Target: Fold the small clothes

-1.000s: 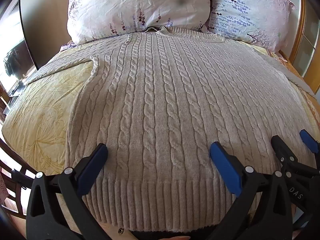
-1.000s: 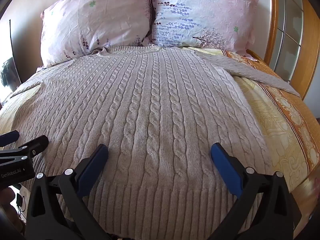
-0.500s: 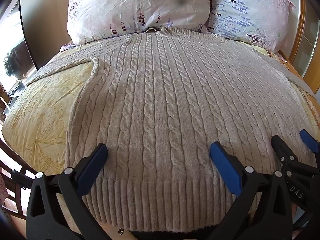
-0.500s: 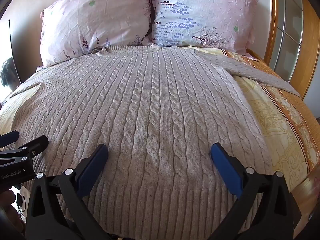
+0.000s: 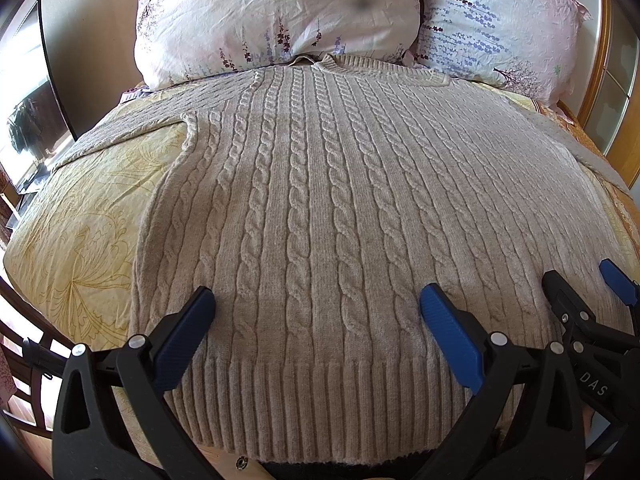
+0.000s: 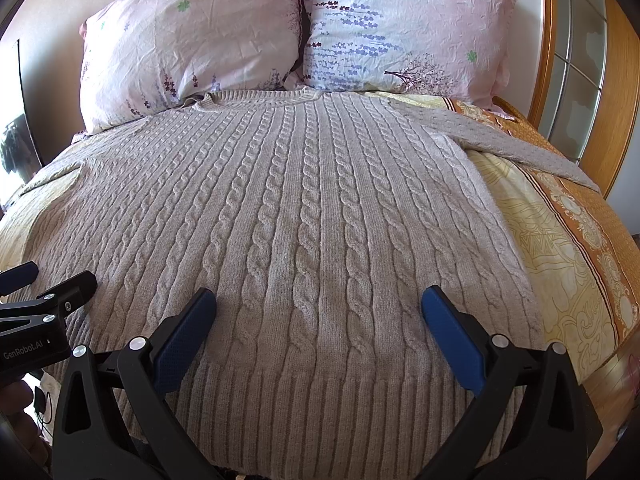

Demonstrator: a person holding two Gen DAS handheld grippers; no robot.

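Sweater (image 5: 340, 208) in thick beige cable knit lies flat on the bed (image 5: 80, 208), collar at the pillows (image 6: 192, 40) — likely soft, floppy and fairly heavy, best pinched at the ribbed hem corners. Left gripper (image 5: 316, 316) and right gripper (image 6: 318, 314) hover over the hem — jaws spread wide, holding nothing.

Sweater (image 5: 320, 220) hem: lowest edge runs behind both hand-held gripper bodies and off the bottom of each view. Left sleeve end (image 5: 68, 152) drops over the bed (image 5: 80, 208) edge, cuff not visible; right sleeve (image 6: 520, 148) runs off toward the headboard side, cuff also out of sight. Collar (image 6: 256, 98) partly tucked under the pillows (image 6: 200, 40). Dark blurred smudge on the left pillow (image 5: 364, 2), can't tell what. Screen (image 5: 28, 120) at left cut by the frame edge.
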